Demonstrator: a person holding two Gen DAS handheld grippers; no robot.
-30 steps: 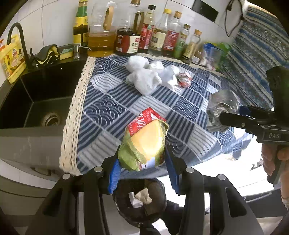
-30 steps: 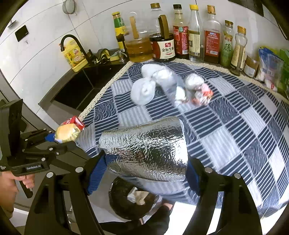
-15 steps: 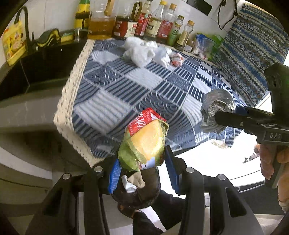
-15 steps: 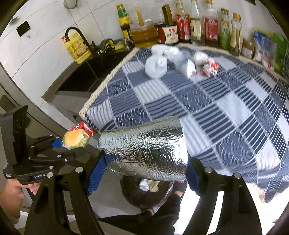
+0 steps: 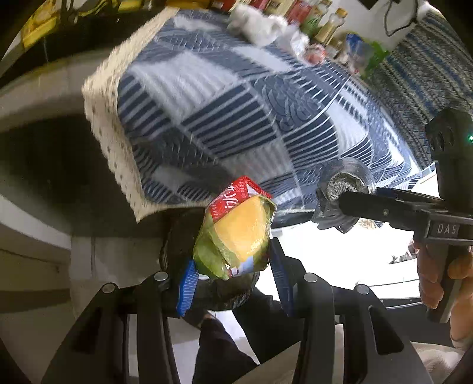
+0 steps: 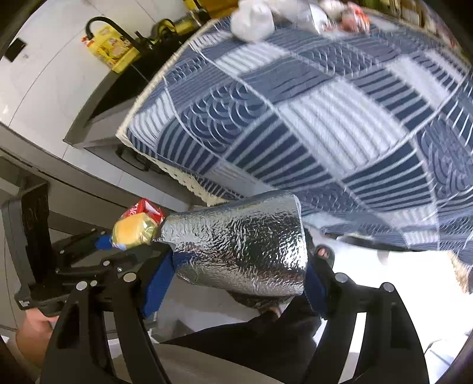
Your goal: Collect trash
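Blue patterned cloth point(image 5: 236, 97) over table, upper frame. Left wrist view: left gripper point(image 5: 233, 277), jaws closed on green-yellow snack wrapper point(image 5: 236, 236) at lower centre, above dark bin bag point(image 5: 227, 291); more crumpled trash point(image 5: 260, 23) at top. Right wrist view: right gripper point(image 6: 236, 280), jaws clamped across foil pouch point(image 6: 239, 245), centre frame. Risk: release off-centre, dropping wrapper or pouch beside bag onto floor.

Two grippers: the left gripper point(image 5: 233, 274) clamps one snack wrapper point(image 5: 236, 233); the right gripper point(image 6: 236, 280) clamps one foil pouch point(image 6: 239, 245). One patterned tablecloth point(image 6: 295, 118) lies beyond. At its far end sits a cluster of white crumpled wads point(image 6: 252, 19), too blurred to count. One yellow packet point(image 6: 111, 48) stands far left.
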